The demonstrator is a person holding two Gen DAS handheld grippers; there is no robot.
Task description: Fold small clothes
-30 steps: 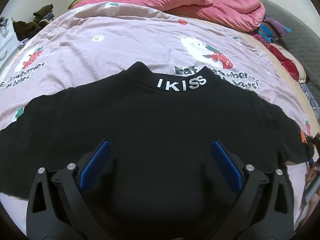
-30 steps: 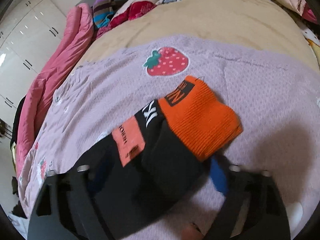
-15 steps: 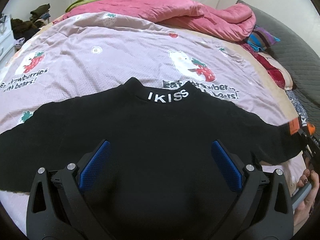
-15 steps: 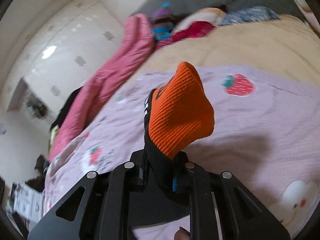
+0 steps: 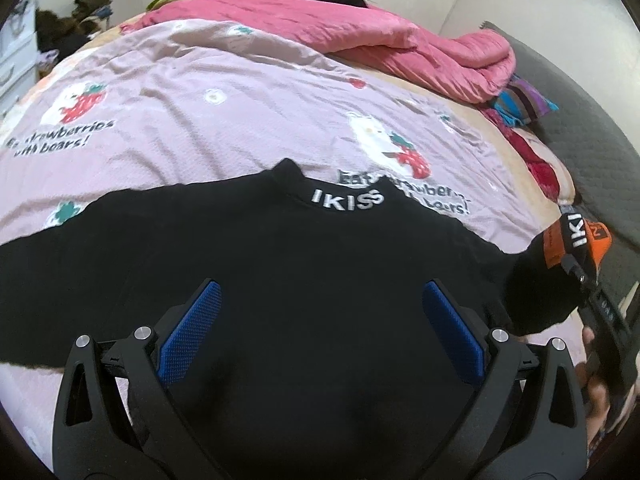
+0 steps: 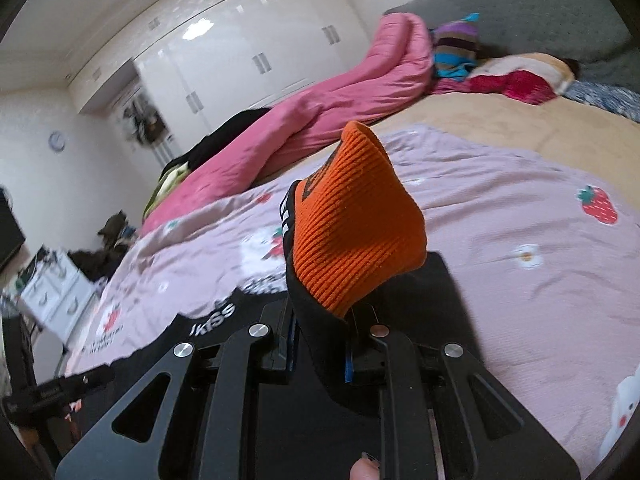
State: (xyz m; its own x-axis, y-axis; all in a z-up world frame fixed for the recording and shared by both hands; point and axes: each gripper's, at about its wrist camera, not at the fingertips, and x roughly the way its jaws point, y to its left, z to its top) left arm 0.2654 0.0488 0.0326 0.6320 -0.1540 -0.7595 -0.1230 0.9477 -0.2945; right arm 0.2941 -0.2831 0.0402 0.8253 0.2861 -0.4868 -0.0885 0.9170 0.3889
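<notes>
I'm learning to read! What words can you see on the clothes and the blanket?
"IKISS": collar of the black knit sweater.
"strawberries with bears!": lilac strawberry-print blanket.
"IKI...": black band by the orange ribbed cuff, partly hidden.
Orange patch lettering: too blurred.

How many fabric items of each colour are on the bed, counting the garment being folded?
Black: 1, the sweater, its orange cuff clamped in the right gripper
Lilac: 1, the strawberry sheet
Pink: 1, the quilt
Striped: 1, the cloth
Total: 4
</notes>
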